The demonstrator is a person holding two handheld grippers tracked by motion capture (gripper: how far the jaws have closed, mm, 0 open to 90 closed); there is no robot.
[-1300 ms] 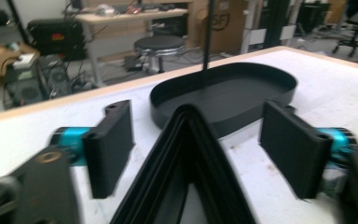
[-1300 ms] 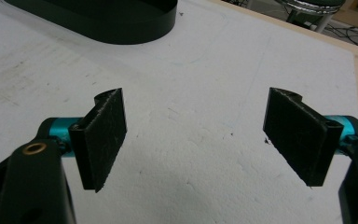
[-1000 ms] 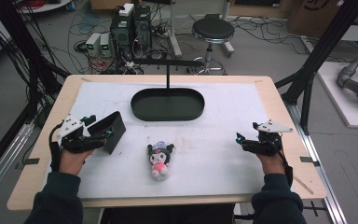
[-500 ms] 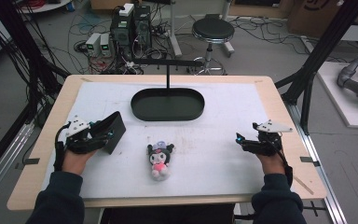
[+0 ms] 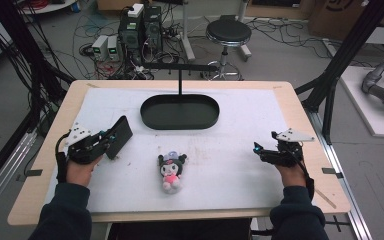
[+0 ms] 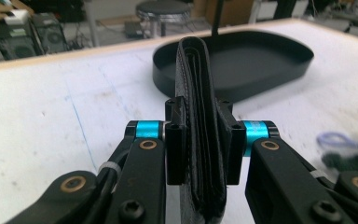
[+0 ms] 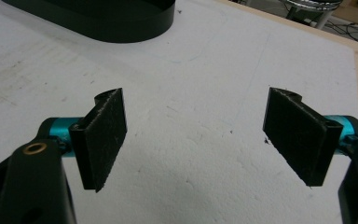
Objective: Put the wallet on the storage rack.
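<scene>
A black folded wallet (image 5: 120, 135) stands on edge at the table's left, and my left gripper (image 5: 111, 142) is shut on it. Its jaws have just been closing with the wallet between them. In the left gripper view both pads (image 6: 176, 140) press the wallet (image 6: 195, 70) from either side. A small plush doll (image 5: 171, 169) with a dark head and pink body lies face up at the table's front middle. My right gripper (image 5: 258, 149) rests low at the right side, open, with bare white mat between its pads (image 7: 103, 135).
A black oval tray (image 5: 150, 120) with a post and crossbar behind it sits at the back middle of the white mat (image 5: 240, 170). Beyond the far edge of the table are a stool (image 5: 228, 33) and computer boxes on the floor.
The left gripper's jaws have drawn together onto the black wallet. Both hands have stayed where they were, and the doll has not moved.
</scene>
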